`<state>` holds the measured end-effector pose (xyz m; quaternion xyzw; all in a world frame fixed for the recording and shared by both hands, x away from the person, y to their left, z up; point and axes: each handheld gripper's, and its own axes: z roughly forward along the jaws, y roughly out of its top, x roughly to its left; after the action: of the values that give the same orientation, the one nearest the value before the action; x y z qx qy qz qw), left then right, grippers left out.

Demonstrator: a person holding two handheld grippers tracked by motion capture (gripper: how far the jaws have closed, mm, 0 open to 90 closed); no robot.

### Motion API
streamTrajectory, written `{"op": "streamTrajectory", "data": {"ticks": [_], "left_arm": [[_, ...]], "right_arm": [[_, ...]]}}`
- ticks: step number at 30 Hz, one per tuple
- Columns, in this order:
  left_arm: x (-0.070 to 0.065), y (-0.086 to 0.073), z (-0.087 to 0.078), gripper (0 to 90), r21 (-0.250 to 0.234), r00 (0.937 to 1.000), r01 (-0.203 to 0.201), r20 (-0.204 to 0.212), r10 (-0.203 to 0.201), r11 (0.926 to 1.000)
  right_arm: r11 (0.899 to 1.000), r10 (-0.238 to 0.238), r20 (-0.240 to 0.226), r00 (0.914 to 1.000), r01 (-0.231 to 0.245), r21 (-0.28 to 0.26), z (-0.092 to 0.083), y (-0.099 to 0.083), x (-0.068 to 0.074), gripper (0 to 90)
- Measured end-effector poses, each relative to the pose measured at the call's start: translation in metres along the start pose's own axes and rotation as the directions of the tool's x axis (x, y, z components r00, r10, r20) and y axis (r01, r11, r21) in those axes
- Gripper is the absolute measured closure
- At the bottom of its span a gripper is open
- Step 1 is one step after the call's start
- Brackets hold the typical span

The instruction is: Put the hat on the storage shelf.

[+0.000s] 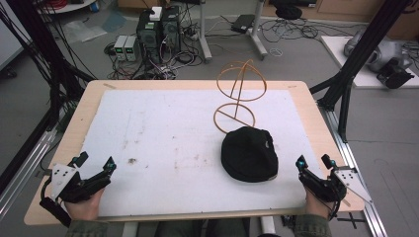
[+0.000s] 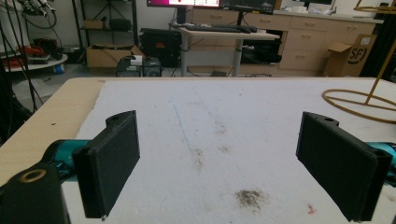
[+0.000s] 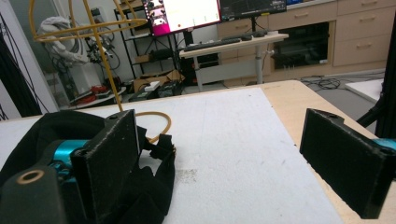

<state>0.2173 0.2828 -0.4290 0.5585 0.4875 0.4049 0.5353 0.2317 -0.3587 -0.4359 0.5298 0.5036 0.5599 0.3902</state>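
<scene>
With both the left tongs (image 1: 95, 163) and right tongs (image 1: 314, 161) gaping and empty, grasp the soft black fabric cap (image 1: 248, 154) by its near rim, squarely.

Matt black cloth cap (image 1: 249, 154), lower right of centre; thin glossy orange wire stand (image 1: 238, 97) above; rough, stained white mat (image 1: 163, 128); pale wood table (image 1: 79, 116).

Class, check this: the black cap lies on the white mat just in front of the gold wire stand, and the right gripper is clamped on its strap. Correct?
Not quite. The right gripper is open and holds nothing; the high view shows it beside the black cap, apart from it. The cap does lie on the white mat before the gold wire stand.
</scene>
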Motion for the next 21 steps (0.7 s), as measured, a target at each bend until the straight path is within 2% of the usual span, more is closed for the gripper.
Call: {"op": "streamTrajectory", "data": {"ticks": [7,12,14,16,18,21], "left_arm": [[0.002,0.000,0.000,13.8,0.012,0.9998,0.019,0.004,-0.019,0.9997],[0.003,-0.003,-0.001,13.8,0.033,0.9978,0.059,0.029,-0.060,0.9977],[0.002,-0.004,-0.001,13.8,0.056,0.9981,0.049,0.035,-0.051,0.9972],[-0.001,-0.004,-0.001,13.8,0.051,0.9986,0.037,0.035,-0.039,0.9980],[-0.002,-0.005,0.000,13.8,0.055,0.9992,0.019,0.034,-0.021,0.9983],[-0.002,-0.006,0.001,13.8,0.067,0.9995,0.017,0.026,-0.019,0.9976]], "right_arm": [[1.000,0.008,-0.007,0.9999,-0.008,-0.003,0.007,0.002,-0.005,10.9],[1.000,-0.004,-0.015,0.9999,0.004,0.009,0.021,0.003,-0.007,10.9],[1.000,-0.012,-0.023,0.9997,0.012,0.011,0.030,0.003,-0.005,10.9],[1.000,-0.008,-0.029,0.9995,0.009,0.021,0.035,0.003,-0.004,10.9],[0.999,-0.027,-0.043,0.9987,0.028,0.016,0.040,0.003,-0.003,10.9],[0.999,-0.040,-0.054,0.9977,0.041,0.018,0.044,0.004,0.000,10.9]]}}
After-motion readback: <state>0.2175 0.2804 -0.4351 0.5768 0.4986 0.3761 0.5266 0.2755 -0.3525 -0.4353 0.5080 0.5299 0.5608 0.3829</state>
